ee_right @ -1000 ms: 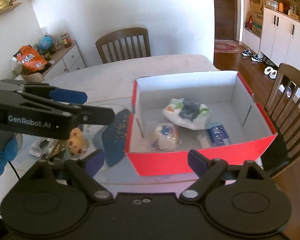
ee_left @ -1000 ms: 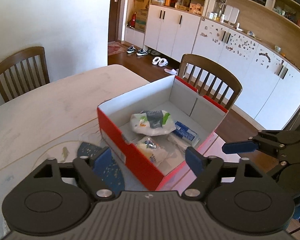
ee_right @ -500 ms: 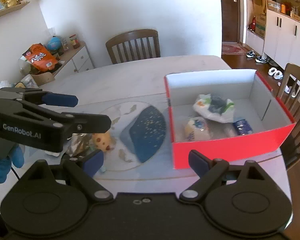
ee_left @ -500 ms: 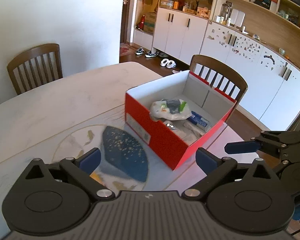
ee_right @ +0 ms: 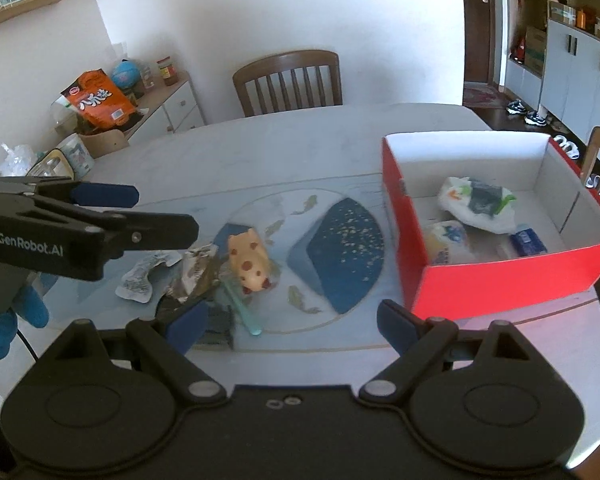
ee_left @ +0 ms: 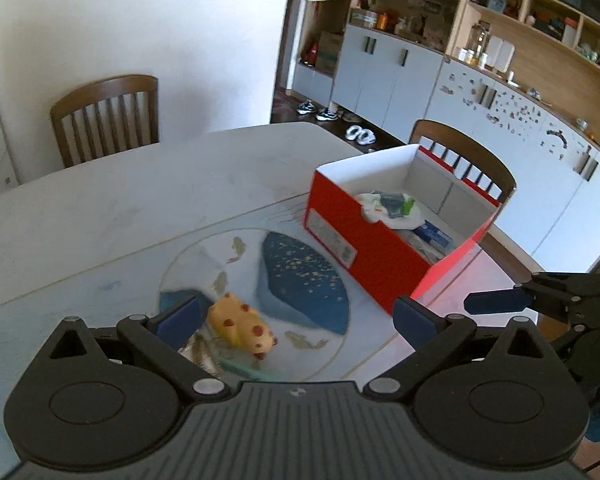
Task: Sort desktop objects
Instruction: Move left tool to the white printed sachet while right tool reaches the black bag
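A red box (ee_right: 496,280) with white inner walls stands on the table's right side; it also shows in the left wrist view (ee_left: 364,248). Inside lie a white packet (ee_right: 476,204), a round pouch (ee_right: 446,240) and a small blue pack (ee_right: 528,242). A yellow spotted toy (ee_right: 250,260) lies on the table left of the box, also in the left wrist view (ee_left: 240,326). Crumpled wrappers (ee_right: 168,270) and a green stick (ee_right: 240,306) lie beside it. My left gripper (ee_left: 296,318) is open above the toy. My right gripper (ee_right: 288,322) is open and empty.
The table (ee_right: 300,148) carries a round fish-pattern design with a dark blue patch (ee_right: 336,252). Wooden chairs stand at the far side (ee_right: 288,82) and behind the box (ee_left: 464,160). A sideboard with snack bags (ee_right: 100,100) is at the left.
Both grippers have pulled back and swung left, away from the box. The toy and wrappers have come into view under the left gripper. Both stay open.
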### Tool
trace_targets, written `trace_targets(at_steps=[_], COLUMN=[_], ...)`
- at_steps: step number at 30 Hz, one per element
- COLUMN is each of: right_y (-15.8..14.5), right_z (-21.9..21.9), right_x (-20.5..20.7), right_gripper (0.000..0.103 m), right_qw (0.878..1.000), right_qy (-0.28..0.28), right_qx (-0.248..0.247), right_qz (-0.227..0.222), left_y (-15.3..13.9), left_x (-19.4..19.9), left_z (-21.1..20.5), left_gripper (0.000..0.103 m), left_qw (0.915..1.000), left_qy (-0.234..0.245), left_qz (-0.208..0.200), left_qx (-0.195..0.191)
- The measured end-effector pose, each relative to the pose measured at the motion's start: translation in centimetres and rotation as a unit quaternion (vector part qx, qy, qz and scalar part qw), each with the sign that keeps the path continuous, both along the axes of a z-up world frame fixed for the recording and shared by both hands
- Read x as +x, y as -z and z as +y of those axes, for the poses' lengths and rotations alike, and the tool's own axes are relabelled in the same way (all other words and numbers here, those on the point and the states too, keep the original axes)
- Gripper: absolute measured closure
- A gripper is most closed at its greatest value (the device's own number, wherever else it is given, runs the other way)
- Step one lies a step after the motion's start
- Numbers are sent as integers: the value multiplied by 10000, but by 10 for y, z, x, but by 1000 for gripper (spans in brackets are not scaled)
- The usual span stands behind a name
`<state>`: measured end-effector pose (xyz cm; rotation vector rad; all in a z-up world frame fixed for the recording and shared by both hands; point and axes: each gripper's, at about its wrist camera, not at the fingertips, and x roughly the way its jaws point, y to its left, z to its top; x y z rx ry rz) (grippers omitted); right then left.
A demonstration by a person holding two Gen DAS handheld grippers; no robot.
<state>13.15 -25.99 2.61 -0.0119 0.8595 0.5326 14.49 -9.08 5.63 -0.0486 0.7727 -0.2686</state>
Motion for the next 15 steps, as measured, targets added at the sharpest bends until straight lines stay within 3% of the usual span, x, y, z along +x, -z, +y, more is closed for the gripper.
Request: trace_targets(at_steps=[6, 15], right_y=[1, 13], right_z=[21, 40], right_x=[-6, -5], right_gripper=[11, 13], right_qw=[9995, 9996], right_qy=[-72, -114], right_qx=[-221, -203], right_qz=[-210, -177], left_y=[5, 19], left_x=[-7, -10], left_z=[28, 77], left_gripper=[0, 0], left_qw=[9996, 9973], left_qy=[-234, -703], left_qz=[-20, 86], left_qx=[136, 212])
